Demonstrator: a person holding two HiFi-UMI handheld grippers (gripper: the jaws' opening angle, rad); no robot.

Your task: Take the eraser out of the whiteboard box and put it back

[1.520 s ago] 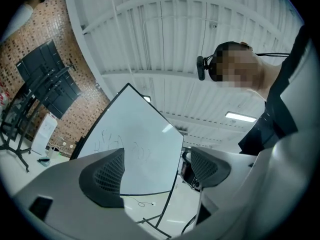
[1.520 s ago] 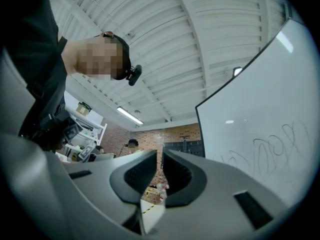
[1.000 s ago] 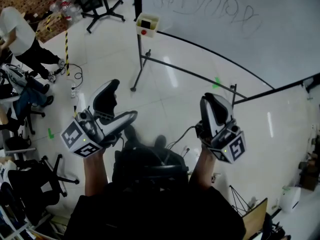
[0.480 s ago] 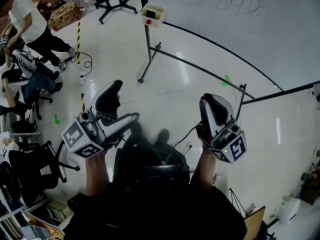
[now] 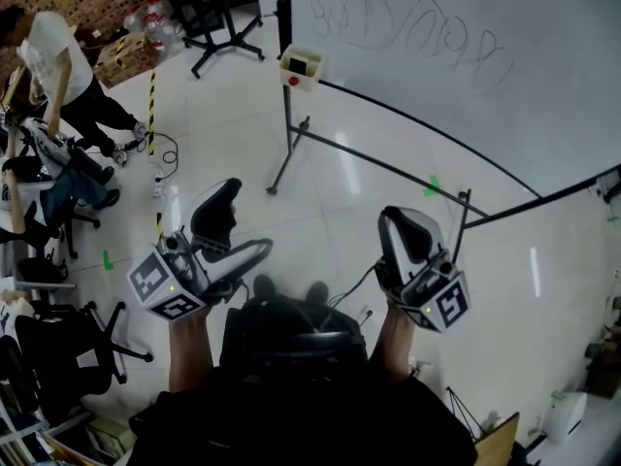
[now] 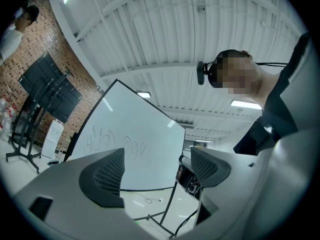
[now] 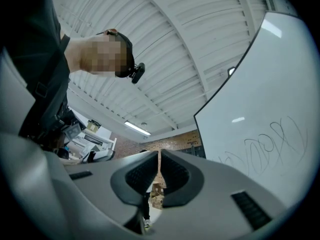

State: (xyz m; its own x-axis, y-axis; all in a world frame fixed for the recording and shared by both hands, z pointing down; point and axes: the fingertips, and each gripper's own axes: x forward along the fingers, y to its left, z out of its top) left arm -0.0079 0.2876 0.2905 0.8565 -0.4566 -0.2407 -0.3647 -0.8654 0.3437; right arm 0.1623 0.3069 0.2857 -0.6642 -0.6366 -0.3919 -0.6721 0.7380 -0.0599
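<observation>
The whiteboard (image 5: pixel 466 56) stands on its frame across the upper right of the head view, with scribbles on it. A cream box (image 5: pixel 302 68) with a red dot hangs at its left end, and a dark eraser (image 5: pixel 304 63) shows inside it. My left gripper (image 5: pixel 239 221) is held near my body, far short of the box, its jaws open and empty. In the left gripper view the left gripper (image 6: pixel 156 170) points up at the whiteboard (image 6: pixel 131 143). My right gripper (image 5: pixel 406 223) is closing, its pads meeting with nothing between them. In its own view the right gripper (image 7: pixel 159 173) shows that too.
White tiled floor lies between me and the board's metal stand legs (image 5: pixel 287 142). People (image 5: pixel 60 61), desks and office chairs (image 5: pixel 58 352) crowd the left side. A black rolling stand base (image 5: pixel 215 22) and a yellow-black striped post (image 5: pixel 152 83) are at the upper left.
The head view has swung, so the whiteboard and its box sit a little lower and further right. Both grippers stay in front of my body; the right has shifted slightly left.
</observation>
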